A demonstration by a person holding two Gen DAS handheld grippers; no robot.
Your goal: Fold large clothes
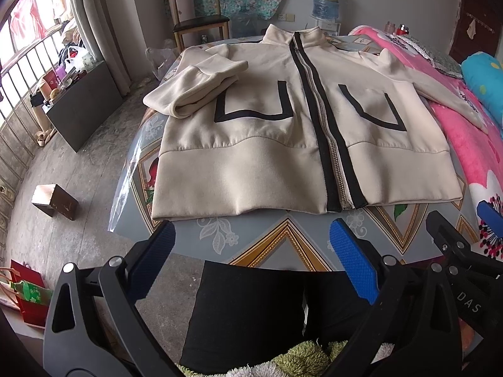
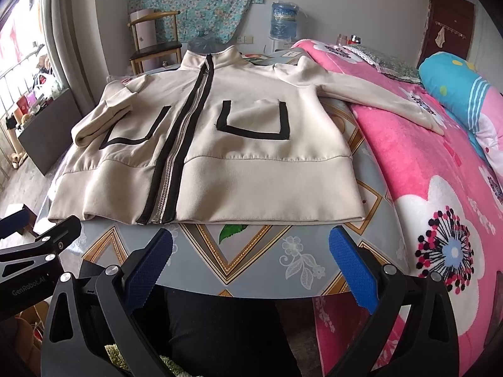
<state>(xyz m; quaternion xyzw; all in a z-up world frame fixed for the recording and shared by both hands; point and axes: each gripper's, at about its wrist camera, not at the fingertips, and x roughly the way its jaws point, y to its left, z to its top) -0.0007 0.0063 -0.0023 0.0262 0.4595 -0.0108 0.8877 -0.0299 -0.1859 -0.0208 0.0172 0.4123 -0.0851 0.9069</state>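
The jacket [image 1: 276, 144] lies flat and front-up on the table [image 1: 273, 238], zipped, its long axis running from the hem at the near edge to the collar at the far edge, so the collar points away from both cameras; the zip [image 1: 317, 106] marks that axis, leaning slightly left toward the far end in the left wrist view and right in the right wrist view; a black-trimmed pocket sits on each side of it. The left sleeve [image 1: 195, 89] is folded in over the chest, its cuff toward the zip, doubled on itself; the right sleeve [image 2: 377, 94] stretches straight out off the table onto the pink blanket [image 2: 424, 163], cuff resting near a blue pillow [image 2: 462, 84].

The left gripper [image 1: 254, 260] hovers above the near table edge, short of the hem, fingers wide apart and holding nothing; the right gripper [image 2: 251, 264] hangs likewise just before the hem, fingers spread and bare; each shows at the edge of the other's view.

Containers: a water bottle [image 1: 327, 0] stands behind the table, its fill unclear; a red bag [image 1: 26, 295] on the floor holds a green item; a small box [image 1: 55, 201] rests on the floor, contents unseen.
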